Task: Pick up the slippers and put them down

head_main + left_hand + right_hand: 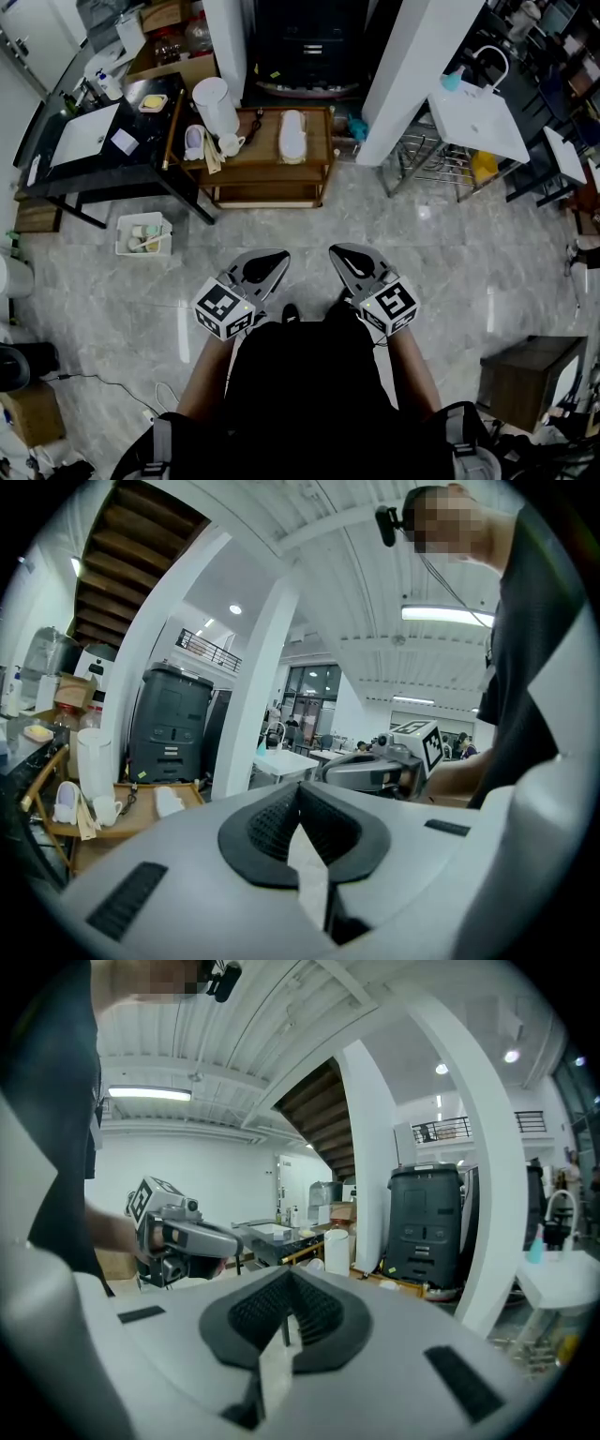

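Grey stone tiles ran from the person's feet out to the furniture, and as far as I could judge nothing of the job had begun. Nearest the body, the left gripper had its jaws pressed together with nothing between them. The right gripper was closed up the same way and just as empty. Farther out and off to the left, a small white basket sat on the floor beside the black table. Beyond the bare tiles stood the wooden trolley, well apart from both grippers. One white slipper lay on its top shelf towards the right. At the left end, past a tall white jug and a mug, was what looked to me like the second slipper, though from there it was too small to be sure. So the reach, the pick-up and the setting down were all left to do. As for the pose, both forearms were bent at the waist and held close in. The grippers sat side by side, marker cubes towards the body, and their noses tipped a little below level. The tips angled slightly towards each other and aimed ahead at the trolley.
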The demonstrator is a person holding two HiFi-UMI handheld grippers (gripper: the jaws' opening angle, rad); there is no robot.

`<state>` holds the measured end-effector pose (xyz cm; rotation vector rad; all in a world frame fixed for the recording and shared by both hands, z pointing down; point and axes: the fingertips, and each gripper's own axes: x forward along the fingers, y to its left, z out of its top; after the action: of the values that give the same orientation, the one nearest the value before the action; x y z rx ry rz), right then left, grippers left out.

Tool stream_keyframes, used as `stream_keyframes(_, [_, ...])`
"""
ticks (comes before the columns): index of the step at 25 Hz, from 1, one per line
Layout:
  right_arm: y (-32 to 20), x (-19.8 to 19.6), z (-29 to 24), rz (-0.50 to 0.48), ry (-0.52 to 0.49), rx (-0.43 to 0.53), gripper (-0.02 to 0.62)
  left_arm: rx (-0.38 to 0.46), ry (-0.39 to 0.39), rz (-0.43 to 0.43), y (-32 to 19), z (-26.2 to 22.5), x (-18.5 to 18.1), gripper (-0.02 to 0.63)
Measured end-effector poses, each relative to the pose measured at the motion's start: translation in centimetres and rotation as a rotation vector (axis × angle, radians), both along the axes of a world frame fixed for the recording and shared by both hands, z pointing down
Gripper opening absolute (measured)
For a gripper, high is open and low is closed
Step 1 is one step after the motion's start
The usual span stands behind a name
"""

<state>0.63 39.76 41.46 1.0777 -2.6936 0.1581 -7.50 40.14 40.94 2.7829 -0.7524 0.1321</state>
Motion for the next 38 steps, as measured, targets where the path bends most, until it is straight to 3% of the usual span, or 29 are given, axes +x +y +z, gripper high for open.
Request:
stream_keyframes(6, [0.3, -0.4, -0.8, -0.010, -0.040, -0.001, 0.006, -0.004, 0.000, 0.002, 0.1, 0.0, -0.3, 0.011])
stream_keyframes(19, [-1.0, 1.3, 1.0, -0.004, 0.000, -0.031, 0.008, -0.037, -0.013, -0.017, -1.3, 0.9, 0.6, 0.011])
stream_keyframes(27, [-4.6, 1.6, 1.7, -0.074, 0.036, -0.015, 0.008, -0.068, -0.028, -0.103, -4.2, 1.8, 0.4, 0.011])
stream_keyframes(38, [-10.3, 5.5, 1.2, -0.178, 0.042, -0.037, 0.008, -0.049, -0.046, -0.176, -9.6, 0.1, 5.2, 0.011])
